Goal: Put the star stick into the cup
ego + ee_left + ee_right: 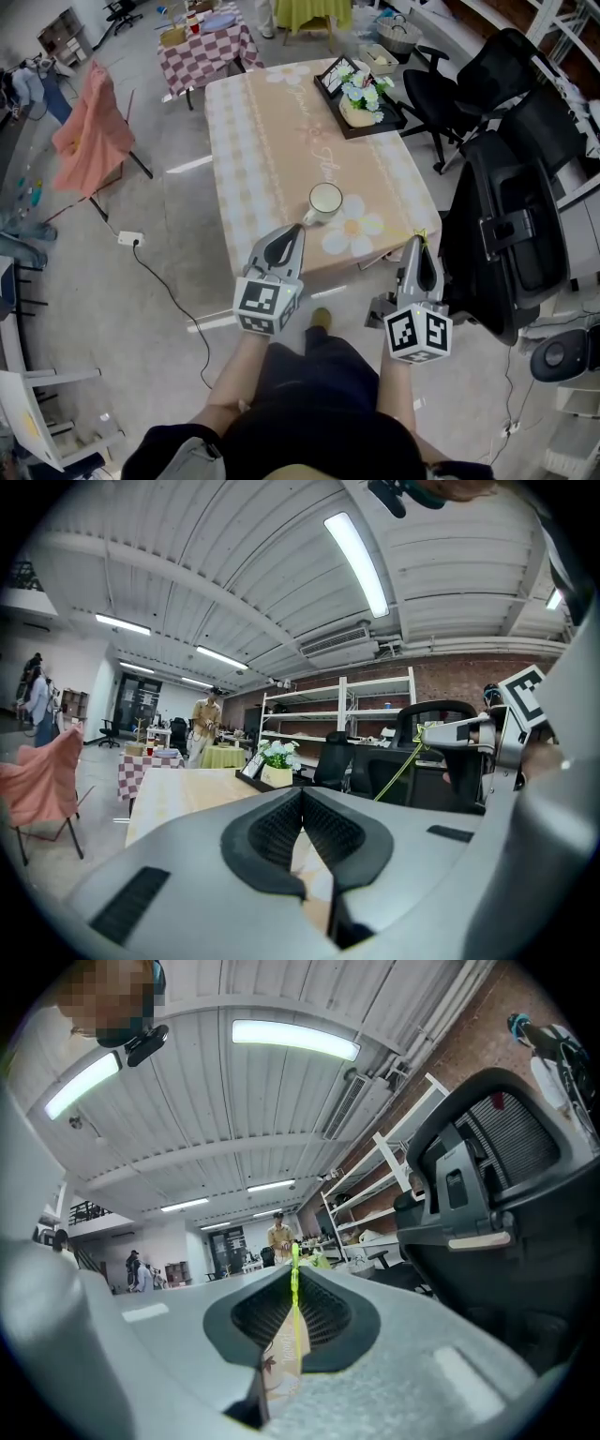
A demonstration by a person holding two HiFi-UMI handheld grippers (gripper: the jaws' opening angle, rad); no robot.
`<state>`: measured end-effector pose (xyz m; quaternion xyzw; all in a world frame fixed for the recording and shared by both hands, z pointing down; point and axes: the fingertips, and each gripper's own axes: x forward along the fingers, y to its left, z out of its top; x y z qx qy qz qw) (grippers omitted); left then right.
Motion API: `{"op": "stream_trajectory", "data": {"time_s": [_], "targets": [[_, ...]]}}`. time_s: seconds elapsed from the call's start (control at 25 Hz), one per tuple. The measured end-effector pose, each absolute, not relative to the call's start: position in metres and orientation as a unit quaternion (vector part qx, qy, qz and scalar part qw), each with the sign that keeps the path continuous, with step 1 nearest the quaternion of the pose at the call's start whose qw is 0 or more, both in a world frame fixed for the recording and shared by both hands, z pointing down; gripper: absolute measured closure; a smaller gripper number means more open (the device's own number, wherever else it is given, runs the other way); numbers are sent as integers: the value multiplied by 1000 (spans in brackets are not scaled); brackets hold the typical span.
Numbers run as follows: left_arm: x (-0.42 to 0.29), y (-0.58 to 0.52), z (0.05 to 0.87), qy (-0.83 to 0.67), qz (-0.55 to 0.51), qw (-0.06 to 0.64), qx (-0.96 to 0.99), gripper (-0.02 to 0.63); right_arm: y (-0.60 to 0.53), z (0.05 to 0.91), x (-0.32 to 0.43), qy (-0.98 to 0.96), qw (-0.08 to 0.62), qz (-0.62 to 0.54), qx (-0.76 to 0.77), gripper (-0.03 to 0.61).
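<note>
The right gripper [293, 1279] clamps the thin yellow-green star stick [294, 1316] between its jaws. The left gripper [302, 799], jaws pressed together and empty, hangs just beside the white cup [325, 202], which stands upright near the front edge of the floral-clothed table [253, 150].

star stick [295, 1283] mostly hidden, office chair [497, 1204] cropped

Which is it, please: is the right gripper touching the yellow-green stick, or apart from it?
Touching. The right gripper view shows the right gripper shut on the stick, its thin shaft pinched between the closed pads.
</note>
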<state>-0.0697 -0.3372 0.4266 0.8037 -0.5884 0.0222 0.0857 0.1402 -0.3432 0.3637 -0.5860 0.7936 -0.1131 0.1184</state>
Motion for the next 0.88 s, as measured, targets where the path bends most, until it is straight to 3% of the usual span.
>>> {"op": "stream_trajectory", "data": {"time_s": [0.52, 0.88], "targets": [[-87, -355, 419, -622, 23, 81, 779, 601, -373, 331, 109, 830, 159, -98, -526, 561], [-111, -358, 427, -649, 26, 87, 756, 601, -393, 345, 80, 847, 149, -127, -495, 561]]}}
